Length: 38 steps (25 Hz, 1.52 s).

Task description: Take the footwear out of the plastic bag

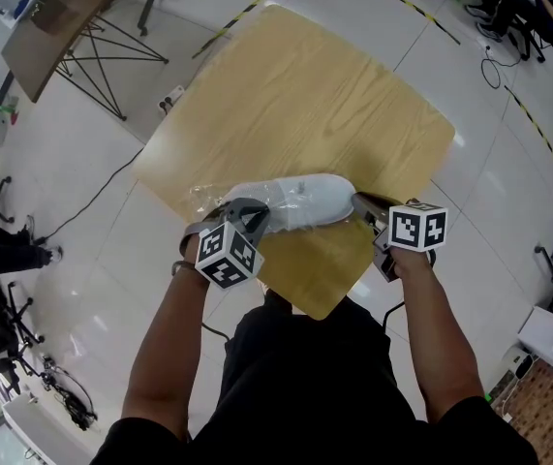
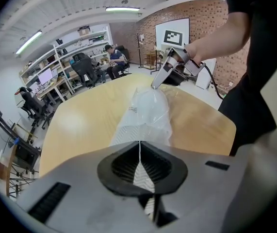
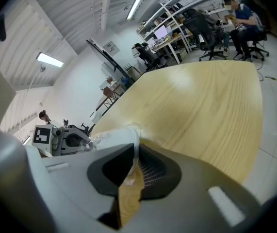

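A white shoe lies on its side inside a clear plastic bag, near the front edge of the wooden table. My left gripper is at the shoe's left end. In the left gripper view its jaws are shut on a thin fold of the bag, and the bagged shoe stretches away from them. My right gripper is at the shoe's right end. The right gripper view shows it pinching clear bag film, with the white shoe just beyond.
The table's near corner is just below the shoe. A brown folding table and office chairs stand on the white floor at the upper left. A cable runs across the floor. People sit at desks far behind.
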Each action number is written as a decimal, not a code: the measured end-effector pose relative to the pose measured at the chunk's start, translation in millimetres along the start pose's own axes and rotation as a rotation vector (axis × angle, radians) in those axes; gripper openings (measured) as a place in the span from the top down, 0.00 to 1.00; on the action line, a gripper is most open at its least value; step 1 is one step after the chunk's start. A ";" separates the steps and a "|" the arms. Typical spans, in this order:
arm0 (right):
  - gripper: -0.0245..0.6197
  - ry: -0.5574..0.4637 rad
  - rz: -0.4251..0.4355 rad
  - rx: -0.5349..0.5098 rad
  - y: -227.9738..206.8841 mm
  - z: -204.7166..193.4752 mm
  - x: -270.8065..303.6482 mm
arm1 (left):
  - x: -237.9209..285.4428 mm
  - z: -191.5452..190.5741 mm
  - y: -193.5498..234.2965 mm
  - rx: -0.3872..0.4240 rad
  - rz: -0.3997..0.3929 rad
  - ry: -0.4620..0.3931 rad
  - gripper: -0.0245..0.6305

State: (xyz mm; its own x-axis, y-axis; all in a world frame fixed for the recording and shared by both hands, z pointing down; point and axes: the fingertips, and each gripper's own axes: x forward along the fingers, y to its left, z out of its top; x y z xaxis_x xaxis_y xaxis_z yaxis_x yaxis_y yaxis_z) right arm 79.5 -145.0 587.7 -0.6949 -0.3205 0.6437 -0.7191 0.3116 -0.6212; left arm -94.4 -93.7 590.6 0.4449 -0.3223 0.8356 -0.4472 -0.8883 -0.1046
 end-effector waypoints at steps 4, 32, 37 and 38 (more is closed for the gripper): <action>0.91 -0.010 -0.011 0.001 0.9 0.9 -2.5 | -3.2 -9.3 0.4 -0.014 0.016 0.013 0.94; 0.91 0.025 -0.060 -0.031 5.3 -21.0 1.5 | -44.2 -71.6 0.5 -0.061 0.093 0.090 0.94; 0.91 0.031 -0.067 -0.046 6.2 -22.2 1.2 | -47.3 -77.6 2.1 -0.063 0.095 0.093 0.94; 0.91 0.030 -0.069 -0.046 5.6 -22.6 0.7 | -47.4 -78.7 1.8 -0.061 0.096 0.095 0.94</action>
State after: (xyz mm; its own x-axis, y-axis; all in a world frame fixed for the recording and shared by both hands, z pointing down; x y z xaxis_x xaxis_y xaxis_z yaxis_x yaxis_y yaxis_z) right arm 75.1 -123.3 594.8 -0.6427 -0.3158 0.6980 -0.7640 0.3310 -0.5538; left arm -177.4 -54.3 593.3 0.3237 -0.3695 0.8710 -0.5319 -0.8324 -0.1555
